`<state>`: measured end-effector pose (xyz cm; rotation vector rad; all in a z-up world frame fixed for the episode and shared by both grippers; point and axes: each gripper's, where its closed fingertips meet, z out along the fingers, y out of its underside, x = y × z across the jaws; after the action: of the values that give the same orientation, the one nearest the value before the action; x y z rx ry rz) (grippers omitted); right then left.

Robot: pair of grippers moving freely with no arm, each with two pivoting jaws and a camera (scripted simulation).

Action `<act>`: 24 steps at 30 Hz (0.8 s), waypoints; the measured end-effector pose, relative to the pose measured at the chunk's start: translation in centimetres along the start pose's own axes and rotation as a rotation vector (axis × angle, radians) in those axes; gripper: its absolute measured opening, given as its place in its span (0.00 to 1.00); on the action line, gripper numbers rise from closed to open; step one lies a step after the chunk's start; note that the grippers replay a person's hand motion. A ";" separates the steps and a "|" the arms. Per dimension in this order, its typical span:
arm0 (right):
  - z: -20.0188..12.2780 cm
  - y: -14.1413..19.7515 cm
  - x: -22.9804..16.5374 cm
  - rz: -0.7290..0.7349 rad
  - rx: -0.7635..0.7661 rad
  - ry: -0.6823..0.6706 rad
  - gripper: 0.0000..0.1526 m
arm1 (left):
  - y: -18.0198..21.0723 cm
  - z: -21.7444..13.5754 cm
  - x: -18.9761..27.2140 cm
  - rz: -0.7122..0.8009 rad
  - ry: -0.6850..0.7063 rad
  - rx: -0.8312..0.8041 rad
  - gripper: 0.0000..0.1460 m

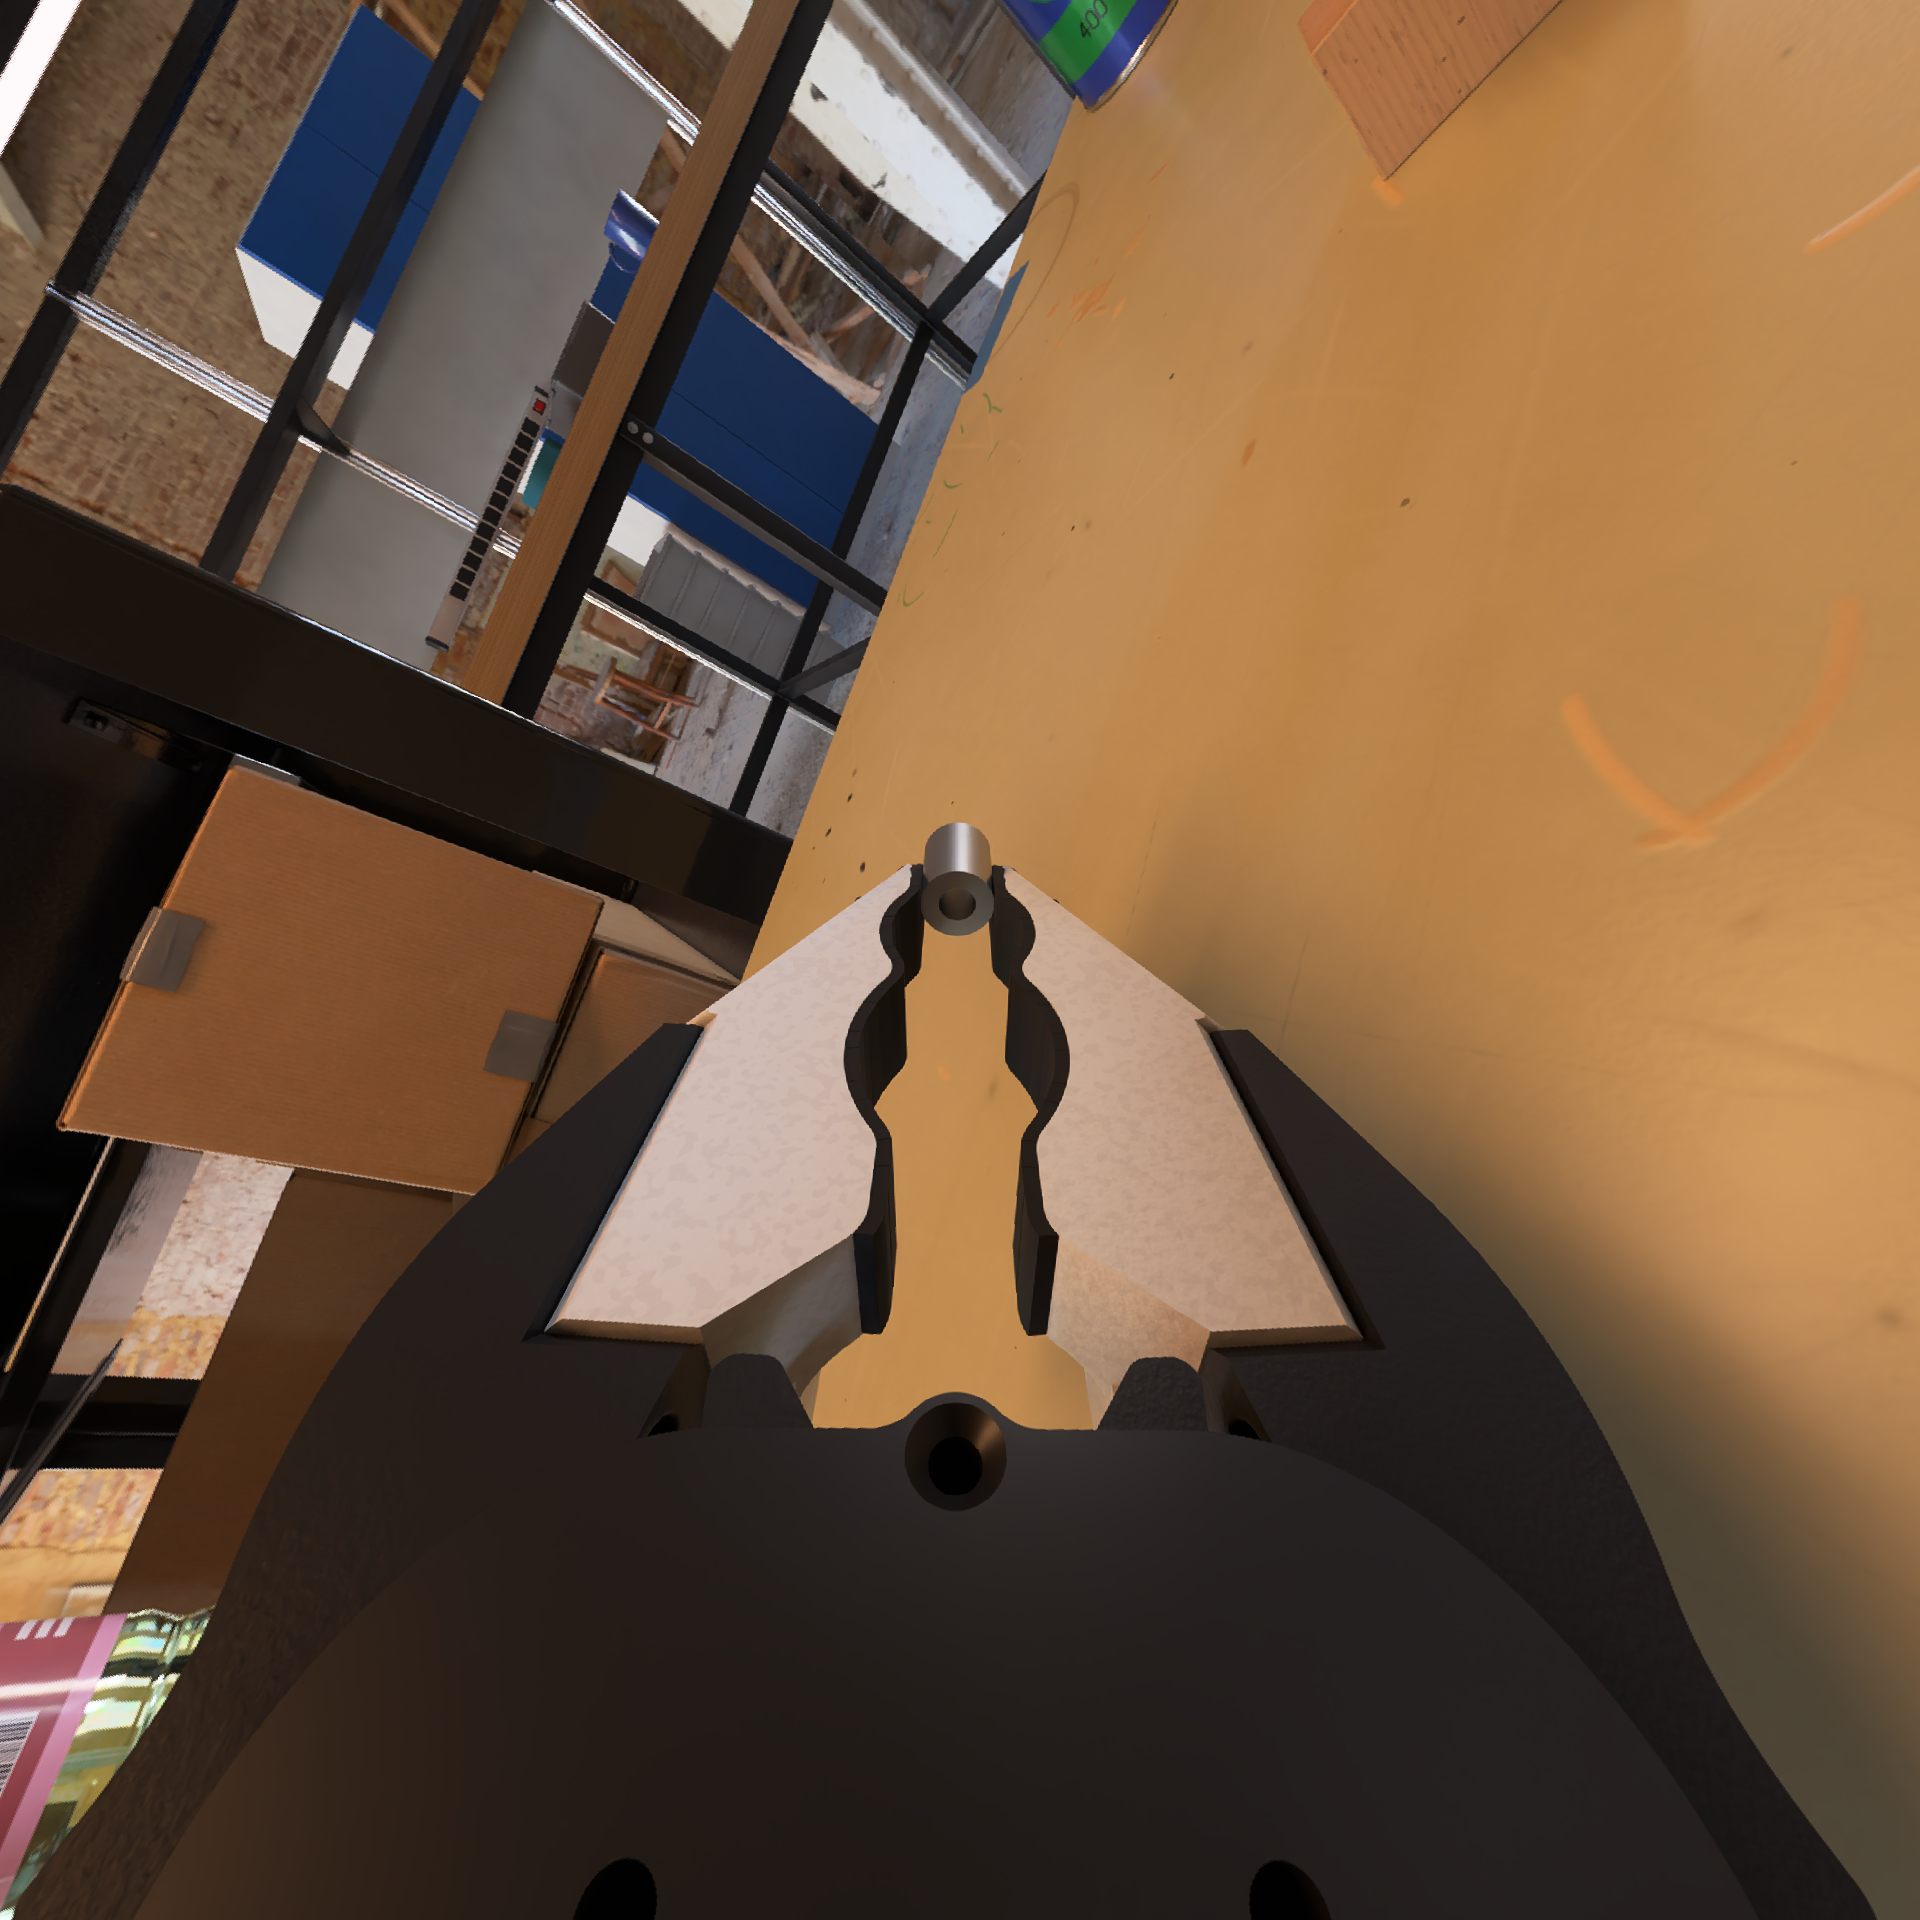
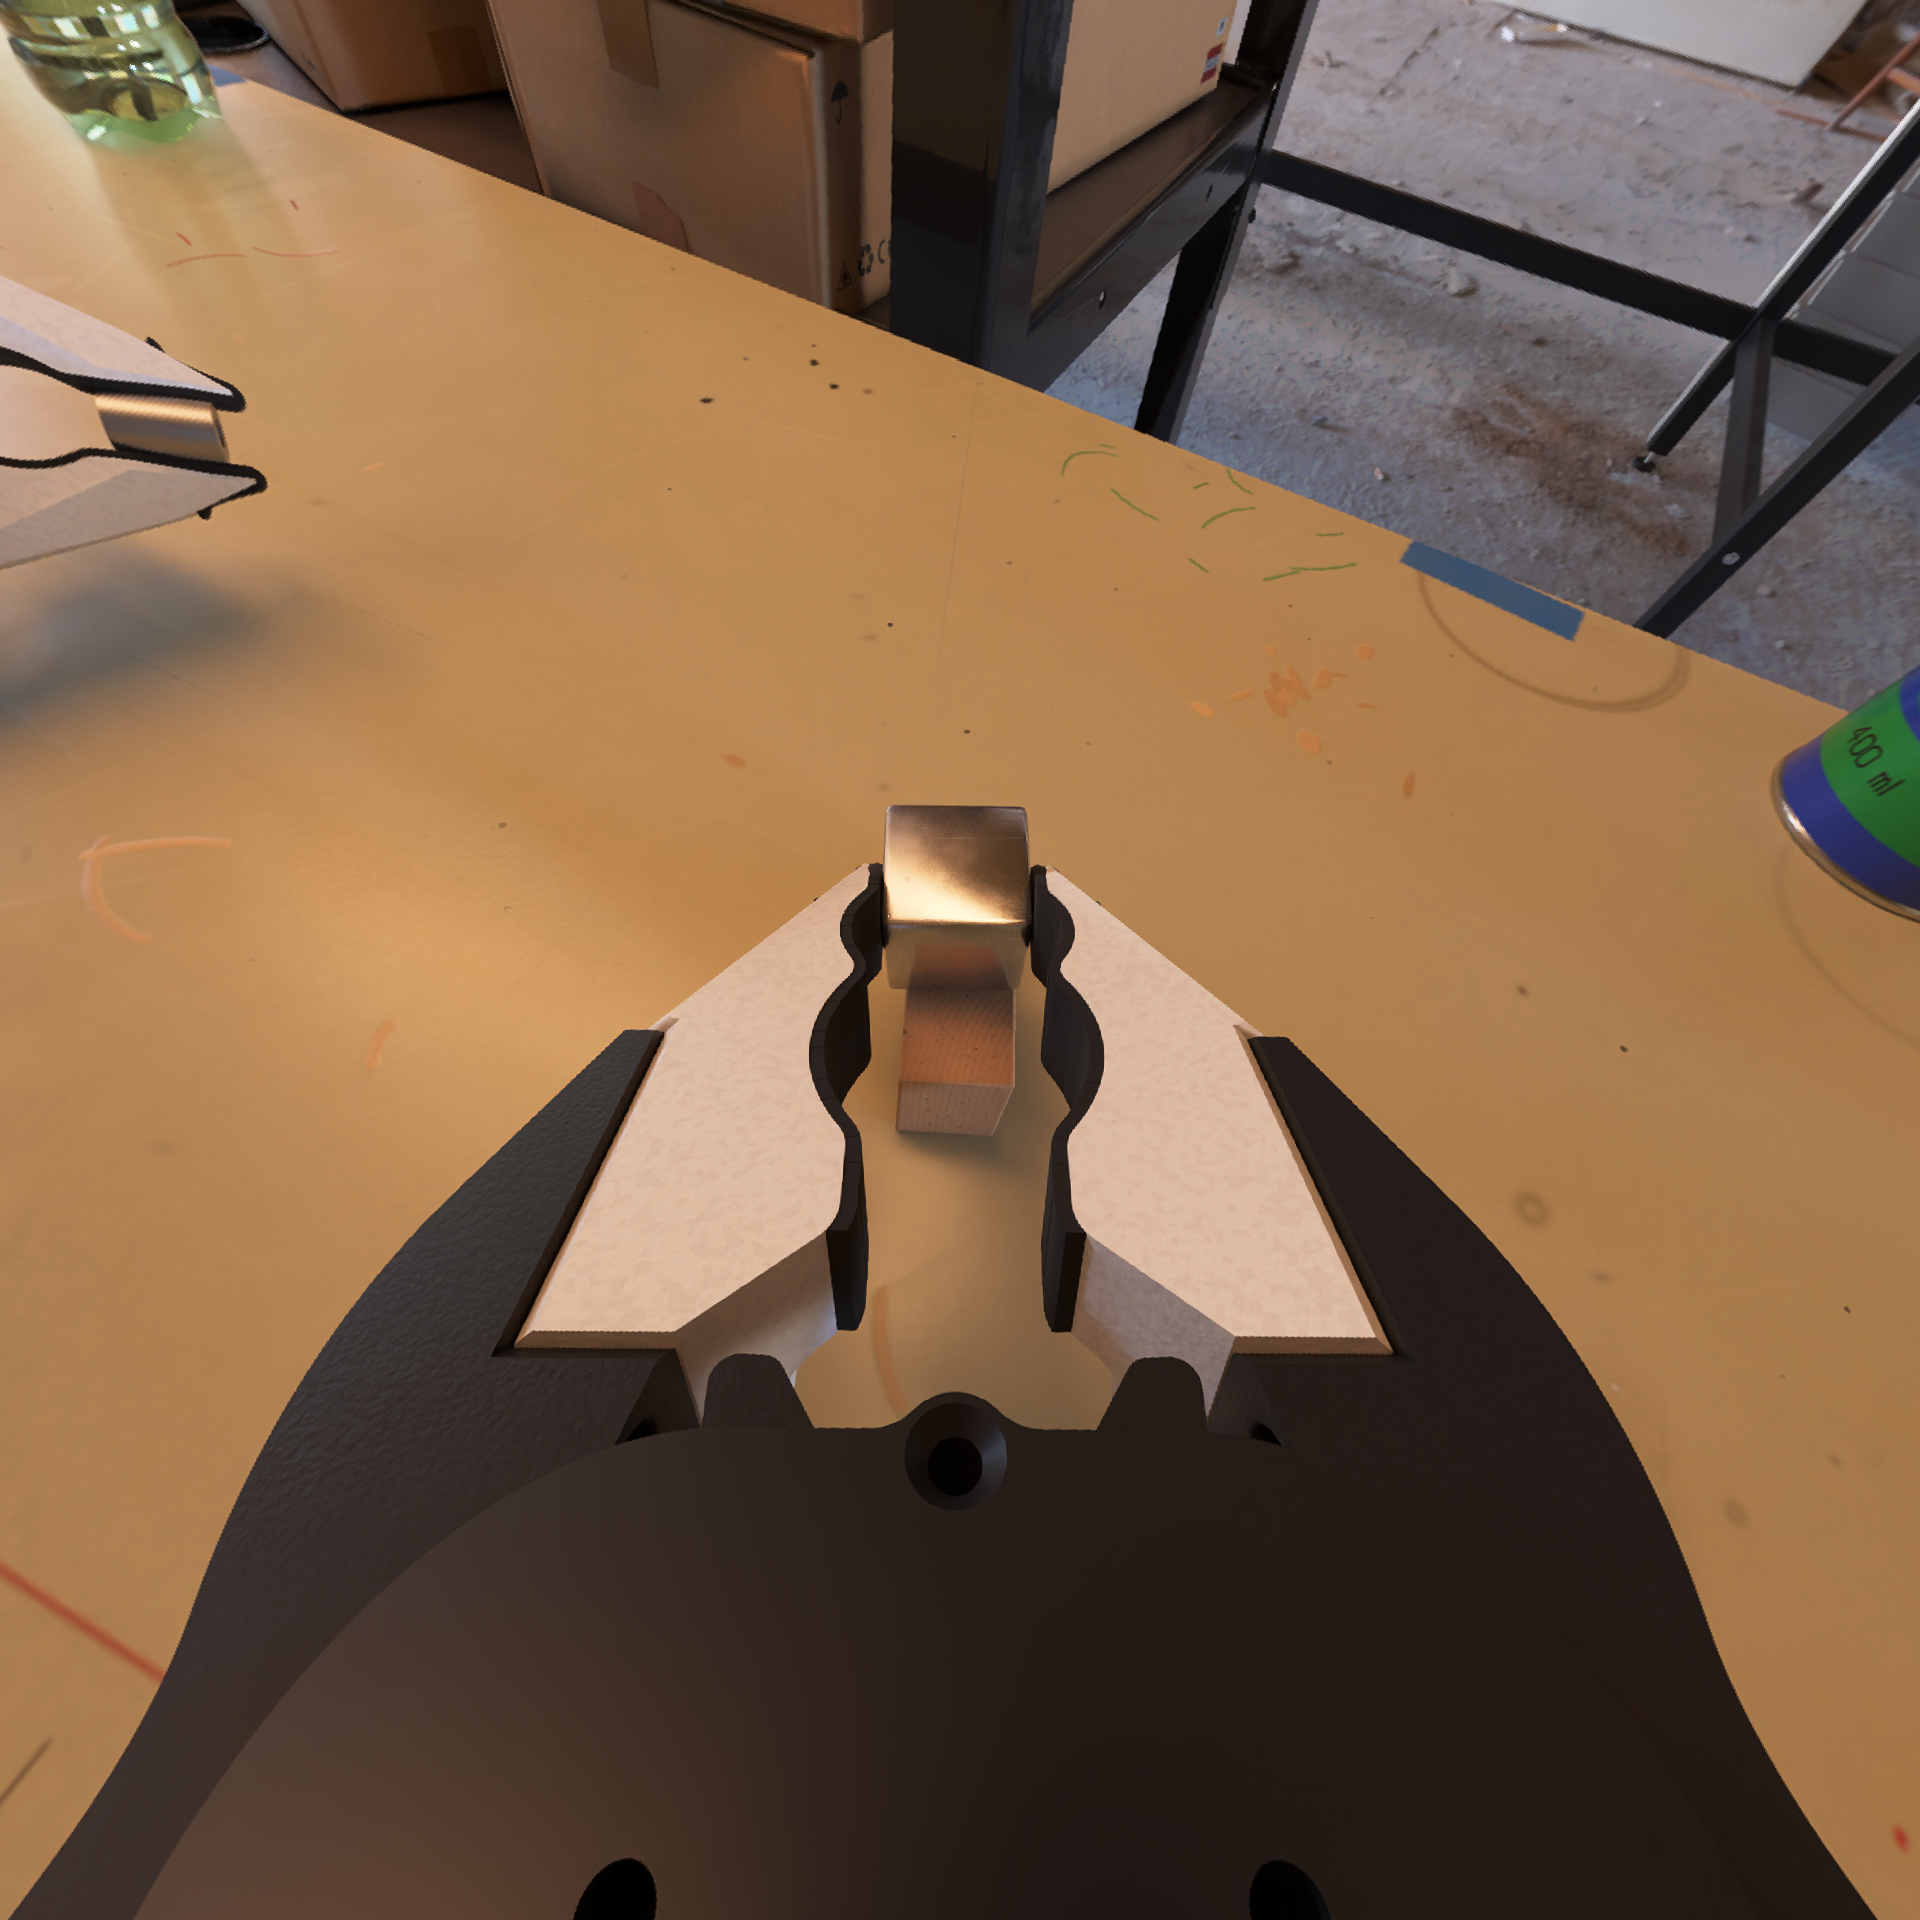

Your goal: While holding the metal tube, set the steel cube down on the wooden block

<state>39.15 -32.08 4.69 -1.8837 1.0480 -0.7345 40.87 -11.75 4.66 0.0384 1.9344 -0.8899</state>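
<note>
My left gripper [image 1: 957,894] is shut on a short grey metal tube [image 1: 957,878], pinched at the fingertips with its open end facing the camera, above the tilted table. The same gripper and tube [image 2: 166,426] show at the left edge of the right wrist view. My right gripper [image 2: 956,904] is shut on a shiny steel cube [image 2: 956,868] held at the fingertips. A small wooden block [image 2: 954,1070] lies on the table just below and behind the cube, between my fingers. The wooden block also shows in the left wrist view [image 1: 1403,73] at the top right.
A blue and green can [image 2: 1860,800] stands at the right, also in the left wrist view [image 1: 1091,42]. A green glass bottle [image 2: 114,62] stands at the far left corner. The table edge [image 2: 1039,384] runs diagonally, with cardboard boxes [image 2: 707,135] and black frames beyond.
</note>
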 end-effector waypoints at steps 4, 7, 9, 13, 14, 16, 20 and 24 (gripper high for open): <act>-0.2 0.0 0.2 -0.026 0.002 0.032 0.18 | 0.0 0.0 0.0 -0.007 0.001 -0.003 0.08; -0.3 0.0 0.4 -0.029 0.003 0.051 0.18 | 0.1 0.1 0.0 -0.006 0.001 -0.007 0.08; -0.2 0.0 0.5 -0.013 0.005 0.044 0.18 | 0.1 0.1 0.0 -0.006 -0.001 -0.009 0.08; 0.0 0.0 0.4 0.001 0.002 0.041 0.18 | 0.1 0.2 -0.1 -0.010 -0.002 -0.012 0.08; 0.0 0.0 0.4 -0.002 0.000 0.044 0.18 | 0.1 0.2 -0.1 -0.009 -0.002 -0.013 0.08; 0.0 0.1 0.3 -0.001 -0.004 0.047 0.18 | 0.1 0.2 -0.1 -0.008 -0.004 -0.012 0.08; 0.0 0.2 0.4 0.016 -0.013 0.036 0.18 | 0.1 0.1 -0.1 -0.010 -0.005 -0.010 0.08; -0.1 0.2 0.4 0.024 -0.015 0.029 0.18 | 0.1 0.1 -0.1 -0.013 -0.004 -0.008 0.08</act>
<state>39.20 -32.54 4.56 -1.8748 1.0955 -0.7441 41.06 -11.71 4.68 0.0194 1.9367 -0.8901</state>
